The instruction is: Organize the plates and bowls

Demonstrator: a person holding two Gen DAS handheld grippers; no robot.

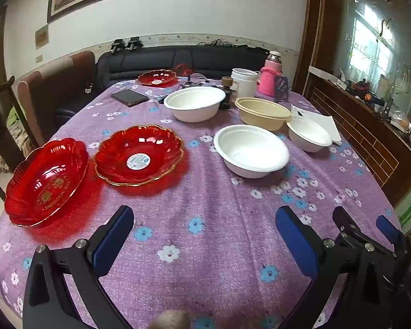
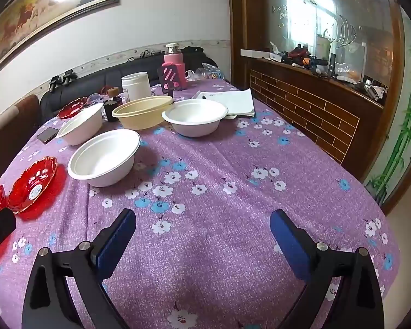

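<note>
A table under a purple flowered tablecloth (image 1: pixel 205 219) fills both views. The left gripper (image 1: pixel 205 235) and the right gripper (image 2: pixel 202 235) hover at the bottom of their frames, blue-padded jaws spread wide, holding nothing. At the left view's lower left sit two red scalloped glass plates (image 1: pixel 138 155), just beside each other; a third lies at the far end. Right of centre stand three white paper bowls (image 1: pixel 250 150) and one beige bowl (image 1: pixel 263 113).
</note>
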